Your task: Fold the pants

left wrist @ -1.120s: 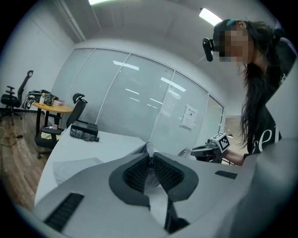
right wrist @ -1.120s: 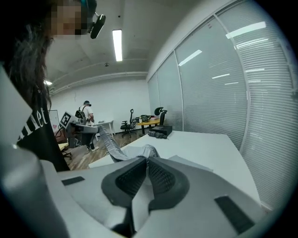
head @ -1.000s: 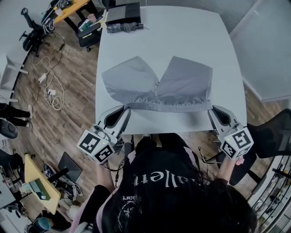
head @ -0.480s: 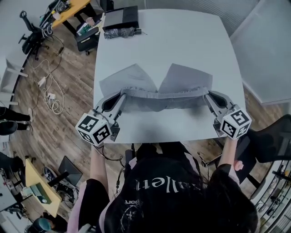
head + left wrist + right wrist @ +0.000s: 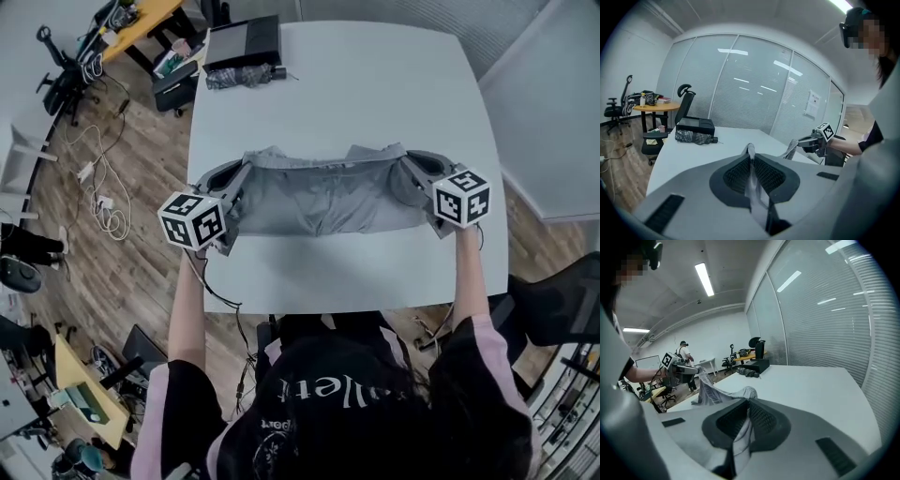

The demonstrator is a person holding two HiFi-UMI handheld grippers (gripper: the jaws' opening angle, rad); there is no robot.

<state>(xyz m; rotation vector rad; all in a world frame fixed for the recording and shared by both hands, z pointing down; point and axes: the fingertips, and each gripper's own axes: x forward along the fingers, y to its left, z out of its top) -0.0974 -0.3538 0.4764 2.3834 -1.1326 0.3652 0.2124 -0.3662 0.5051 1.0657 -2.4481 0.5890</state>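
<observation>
My left tool (image 5: 242,172) and right tool (image 5: 405,166) each clamp a waistband end. The grey shorts (image 5: 323,199) stretch crosswise between them, trailing toward me on the bench (image 5: 375,75).

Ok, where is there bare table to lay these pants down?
Bare: the wide stretch of table beyond the pants, right of the folded umbrella and black box; also the strip between the pants and the near edge. Crowded only at the far left corner.

white lettering on black shirt (image 5: 323,386), bottom middle of head view, upside down, can't really read it, paper sign (image 5: 813,104) on glass wall (image 5: 750,89), way too small
</observation>
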